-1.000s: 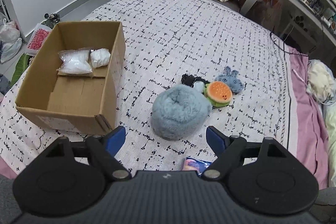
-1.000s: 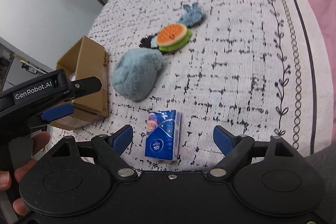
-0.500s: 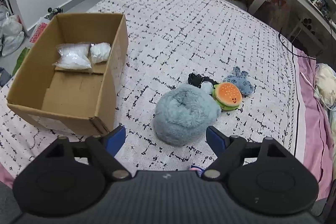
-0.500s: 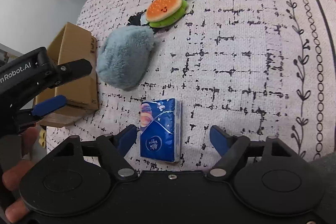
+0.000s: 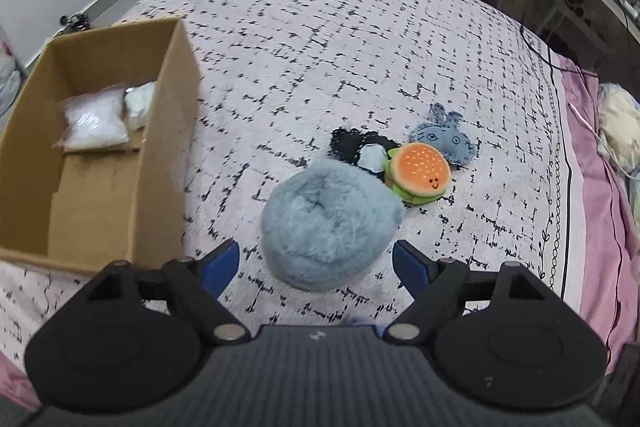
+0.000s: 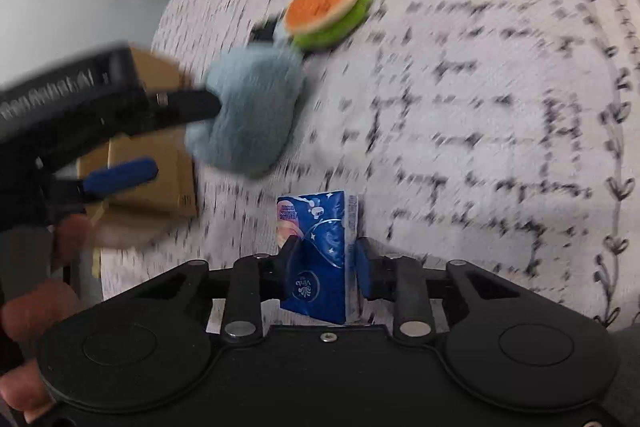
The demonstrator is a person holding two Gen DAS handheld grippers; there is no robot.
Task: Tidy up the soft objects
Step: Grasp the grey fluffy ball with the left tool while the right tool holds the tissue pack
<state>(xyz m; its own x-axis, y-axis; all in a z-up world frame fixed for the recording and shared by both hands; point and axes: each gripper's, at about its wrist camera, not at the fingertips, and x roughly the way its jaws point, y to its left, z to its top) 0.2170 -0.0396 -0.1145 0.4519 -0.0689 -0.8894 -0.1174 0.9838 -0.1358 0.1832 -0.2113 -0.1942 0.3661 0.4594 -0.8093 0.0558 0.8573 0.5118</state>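
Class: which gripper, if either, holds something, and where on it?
The right gripper has just closed on the blue tissue pack, pinching its long sides near the near end. The left gripper holds nothing.

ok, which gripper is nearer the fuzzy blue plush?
Left. The left gripper hangs open right at the fuzzy blue plush; the right gripper is off to the side, shut on the tissue pack.

Both wrist cams look steeply down, close over bed (image 5: pixel 360 27); both share blue fluffy plush (image 5: pixel 328 223) and cardboard box (image 5: pixel 168 163).
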